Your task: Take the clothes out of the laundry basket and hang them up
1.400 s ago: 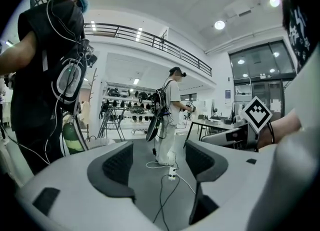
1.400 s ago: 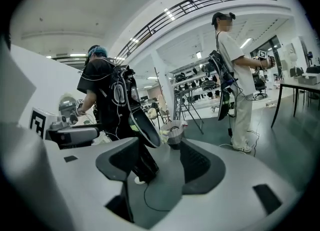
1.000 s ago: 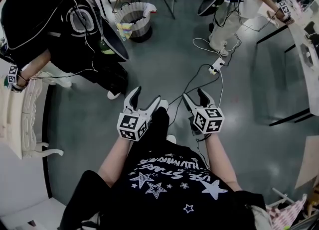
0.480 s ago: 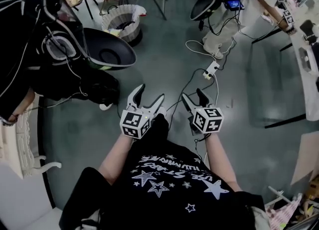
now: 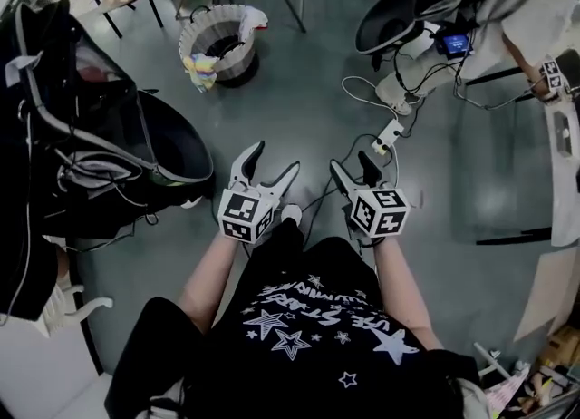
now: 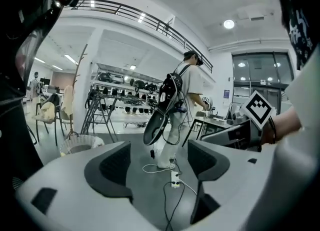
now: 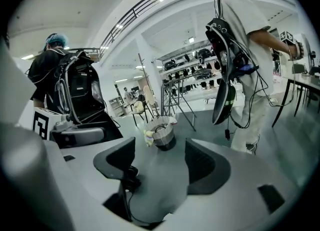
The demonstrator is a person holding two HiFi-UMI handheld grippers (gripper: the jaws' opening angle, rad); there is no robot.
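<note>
My left hand-held gripper (image 5: pixel 275 158) and right hand-held gripper (image 5: pixel 350 161) both gape wide, holding nothing. The round white woven laundry basket (image 5: pixel 222 45) stands well ahead on the grey floor (image 5: pixel 308 91). I'd close in first, then lower one gripper over the pale yellow cloth (image 5: pixel 199 71) draped on its rim.

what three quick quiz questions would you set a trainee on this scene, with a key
1. True or false: the left tongs and the right tongs are both open and empty.
2. Where is the laundry basket? A) on the floor, ahead and to the left of the tongs; B) on a table; C) between the right tongs.
3. Fill in: a white ____ with cables lies on the floor just ahead of the right tongs.
Key: 1 true; 2 A; 3 power strip.
</note>
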